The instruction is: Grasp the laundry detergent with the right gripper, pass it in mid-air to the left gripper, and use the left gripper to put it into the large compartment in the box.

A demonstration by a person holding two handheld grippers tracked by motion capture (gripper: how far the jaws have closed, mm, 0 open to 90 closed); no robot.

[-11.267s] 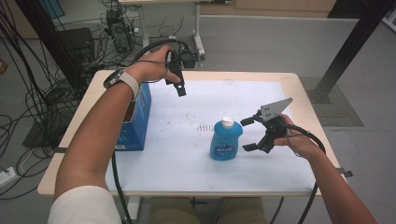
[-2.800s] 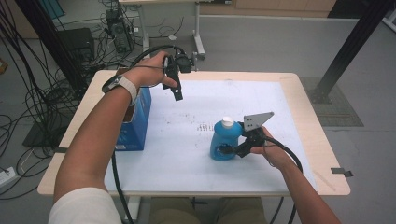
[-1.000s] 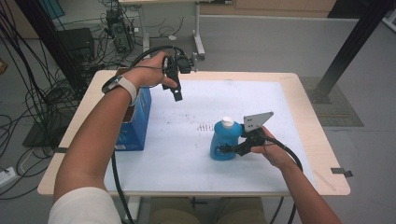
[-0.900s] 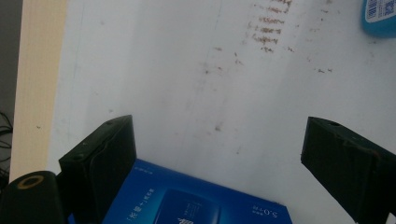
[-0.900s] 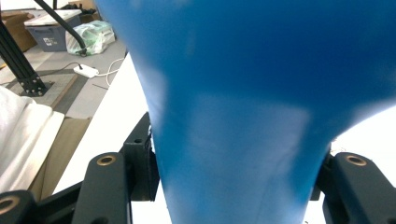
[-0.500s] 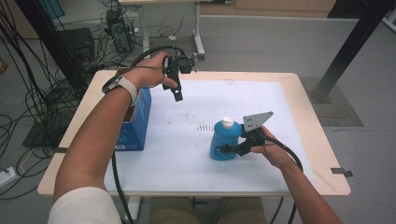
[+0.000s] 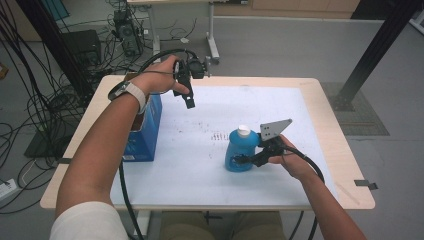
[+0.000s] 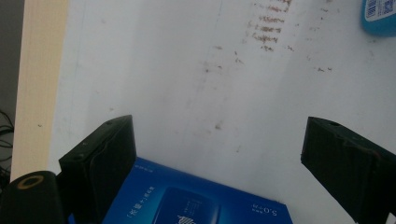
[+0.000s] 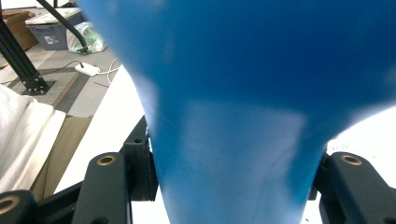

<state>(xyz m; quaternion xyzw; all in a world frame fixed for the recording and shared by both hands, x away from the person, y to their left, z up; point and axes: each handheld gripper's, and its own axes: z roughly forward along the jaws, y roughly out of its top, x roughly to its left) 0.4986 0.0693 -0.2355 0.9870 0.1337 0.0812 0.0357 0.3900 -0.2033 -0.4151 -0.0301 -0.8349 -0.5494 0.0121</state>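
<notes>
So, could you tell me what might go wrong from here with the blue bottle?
1. The right gripper clamps the blue plastic bottle with the white cap low on its body; lifted, it may tip or slip.
2. A hard squeeze could dent it or push liquid out.
3. The open left gripper hovers above the blue cardboard box, too far off to steady the bottle.

A pale wooden worktop (image 7: pixel 330 125) carries a white sheet (image 7: pixel 200 150) marked with small brown stains. On the sheet stand a blue box (image 7: pixel 145 132) at the left edge and a blue bottle (image 7: pixel 239 152) right of centre
</notes>
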